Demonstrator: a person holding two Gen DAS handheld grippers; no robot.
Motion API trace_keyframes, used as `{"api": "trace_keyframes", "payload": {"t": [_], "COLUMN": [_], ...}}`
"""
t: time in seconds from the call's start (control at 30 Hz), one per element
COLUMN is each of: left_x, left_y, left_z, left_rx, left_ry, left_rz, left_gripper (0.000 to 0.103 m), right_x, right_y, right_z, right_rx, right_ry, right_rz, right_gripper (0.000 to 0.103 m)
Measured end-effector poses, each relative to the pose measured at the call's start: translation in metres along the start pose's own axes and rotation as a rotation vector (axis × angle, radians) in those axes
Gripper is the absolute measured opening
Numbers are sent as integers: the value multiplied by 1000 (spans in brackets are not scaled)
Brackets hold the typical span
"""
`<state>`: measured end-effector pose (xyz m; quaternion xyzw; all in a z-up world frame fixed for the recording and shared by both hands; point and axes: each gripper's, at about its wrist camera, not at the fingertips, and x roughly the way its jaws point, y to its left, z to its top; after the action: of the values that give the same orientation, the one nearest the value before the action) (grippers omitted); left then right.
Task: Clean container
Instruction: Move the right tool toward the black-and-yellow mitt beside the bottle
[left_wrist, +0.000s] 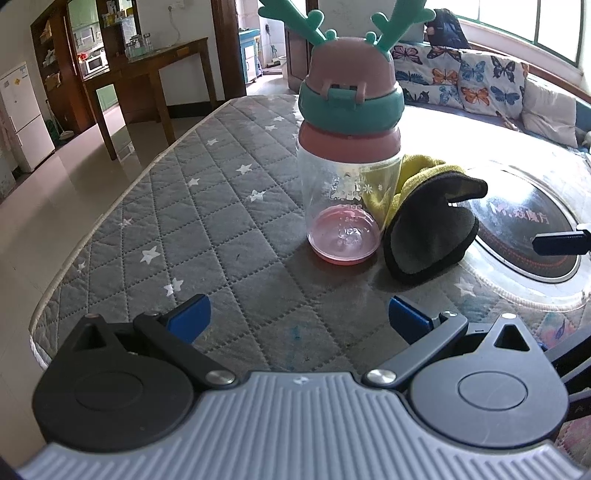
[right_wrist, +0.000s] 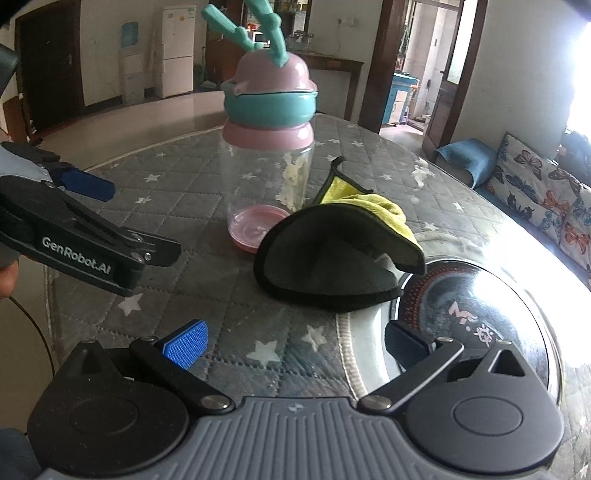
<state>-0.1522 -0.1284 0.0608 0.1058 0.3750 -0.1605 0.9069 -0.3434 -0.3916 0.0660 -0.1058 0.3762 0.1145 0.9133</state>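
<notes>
- Two grippers are seen, left gripper and right gripper; both sets of jaws are spread apart, nothing held.
- Bottle is stood upright on the quilted table cover, ahead of the left gripper; clear body, pink base, pink-teal antlered lid.
- Cloth, grey with a yellow side, is crumpled just beside the bottle, partly over the glass hob.
- Right gripper is hovered near the cloth, not touching it.

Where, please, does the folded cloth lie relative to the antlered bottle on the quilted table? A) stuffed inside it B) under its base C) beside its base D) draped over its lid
C: the grey-and-yellow cloth lies on the table beside the base of the upright bottle, its lid bare.
</notes>
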Motion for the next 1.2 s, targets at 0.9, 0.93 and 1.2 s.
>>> {"api": "trace_keyframes", "payload": {"t": [0.9, 0.93, 1.2], "left_x": [9, 8, 6], "left_y": [0, 1, 5], "left_z": [-1, 0, 7], "left_rx": [-15, -16, -22], "left_ry": [30, 28, 15], "left_rz": [-14, -14, -4], "left_gripper": [103, 103, 103], "right_x": [14, 14, 16], "right_y": [11, 11, 11], "right_z": [2, 2, 6], "right_rx": [-1, -2, -3], "right_ry": [31, 31, 23], "right_rz": [54, 55, 50], "right_gripper": [103, 103, 103]}}
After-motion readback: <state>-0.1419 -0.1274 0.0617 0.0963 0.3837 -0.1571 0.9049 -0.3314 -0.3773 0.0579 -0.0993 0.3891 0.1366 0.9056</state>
